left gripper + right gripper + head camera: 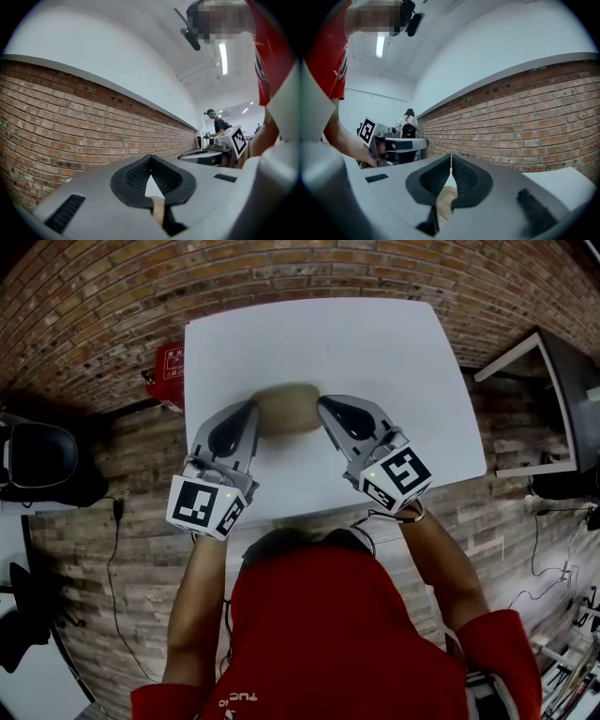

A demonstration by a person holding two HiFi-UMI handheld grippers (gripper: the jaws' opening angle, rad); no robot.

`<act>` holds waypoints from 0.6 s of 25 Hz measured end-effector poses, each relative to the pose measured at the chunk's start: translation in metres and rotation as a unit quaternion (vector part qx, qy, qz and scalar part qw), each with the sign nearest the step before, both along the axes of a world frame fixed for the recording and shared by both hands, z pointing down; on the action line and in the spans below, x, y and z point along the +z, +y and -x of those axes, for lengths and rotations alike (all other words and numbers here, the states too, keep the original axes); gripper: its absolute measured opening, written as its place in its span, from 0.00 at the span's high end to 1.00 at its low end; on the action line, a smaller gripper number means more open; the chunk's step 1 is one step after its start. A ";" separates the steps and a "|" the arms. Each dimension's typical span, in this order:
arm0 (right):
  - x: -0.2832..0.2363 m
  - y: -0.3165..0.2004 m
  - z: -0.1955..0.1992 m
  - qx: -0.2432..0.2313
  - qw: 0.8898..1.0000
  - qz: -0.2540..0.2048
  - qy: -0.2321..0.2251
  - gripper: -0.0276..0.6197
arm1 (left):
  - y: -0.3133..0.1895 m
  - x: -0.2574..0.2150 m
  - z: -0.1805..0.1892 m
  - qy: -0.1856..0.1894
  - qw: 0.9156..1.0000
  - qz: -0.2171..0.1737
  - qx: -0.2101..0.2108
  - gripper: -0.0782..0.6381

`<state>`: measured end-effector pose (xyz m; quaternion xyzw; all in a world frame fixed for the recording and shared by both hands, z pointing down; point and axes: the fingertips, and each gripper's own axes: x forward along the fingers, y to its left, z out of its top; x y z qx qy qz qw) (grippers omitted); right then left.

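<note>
Gripping a tan bundle at mid-tabletop, seen blurred. The left hand-held gripper is clenched on the bundle's left end, with tan material pinched low between its jaws. The right hand-held gripper is clamped the same way on the right end.

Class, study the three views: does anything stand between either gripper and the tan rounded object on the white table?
Nothing visible does. The left gripper and the right gripper each have their jaws shut on one end of the tan rounded object, which lies on the white table.
</note>
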<state>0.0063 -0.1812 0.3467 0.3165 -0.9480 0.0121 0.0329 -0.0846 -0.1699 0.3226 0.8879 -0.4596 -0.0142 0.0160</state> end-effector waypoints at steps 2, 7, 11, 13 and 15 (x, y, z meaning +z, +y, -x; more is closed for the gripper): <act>0.006 -0.009 0.003 0.007 1.000 0.004 0.005 0.91 | -0.008 0.004 0.003 -0.001 1.000 0.002 0.012 0.87; 0.014 -0.026 0.011 0.013 1.000 0.008 0.020 0.91 | -0.029 0.014 0.009 -0.005 0.999 0.006 0.033 0.87; 0.019 -0.037 0.007 0.009 0.999 0.016 0.030 0.91 | -0.041 0.022 0.007 -0.011 0.999 0.012 0.041 0.87; 0.021 -0.043 0.006 0.001 0.999 0.015 0.036 0.91 | -0.046 0.025 0.005 -0.017 0.999 0.017 0.049 0.87; 0.023 -0.046 0.005 -0.012 0.999 0.012 0.050 0.91 | -0.050 0.030 0.003 -0.025 0.998 0.023 0.058 0.87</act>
